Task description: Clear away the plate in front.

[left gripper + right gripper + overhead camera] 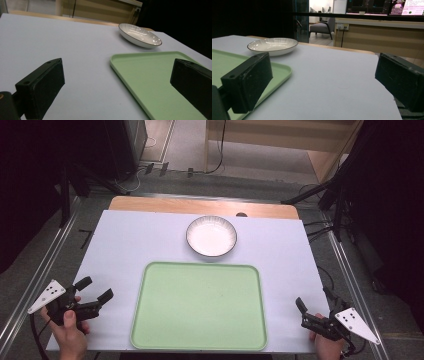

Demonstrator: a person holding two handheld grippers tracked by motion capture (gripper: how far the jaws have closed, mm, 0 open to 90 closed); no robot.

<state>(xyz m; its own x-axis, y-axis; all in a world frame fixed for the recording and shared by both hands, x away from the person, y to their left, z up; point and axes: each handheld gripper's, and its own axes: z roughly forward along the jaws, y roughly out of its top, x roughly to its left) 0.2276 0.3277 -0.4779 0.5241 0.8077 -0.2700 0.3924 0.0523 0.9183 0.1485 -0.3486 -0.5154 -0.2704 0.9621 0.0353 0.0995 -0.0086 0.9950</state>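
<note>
Overhead, both empty grippers gape above a white table [130, 245] ringed by dark curtains [30, 180].

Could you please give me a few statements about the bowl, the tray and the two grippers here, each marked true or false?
1. The round white bowl with a dark rim sits on the flat pale green plastic tray. False: it rests on the white table cover, just beyond the tray's far edge.
2. The tray is empty. True.
3. The left gripper clamps the tray's edge. False: its jaws stand open over the cover, left of the tray.
4. The right gripper is open and holds nothing. True.
5. The bowl lies upside down. False: it stands upright and is empty.
</note>
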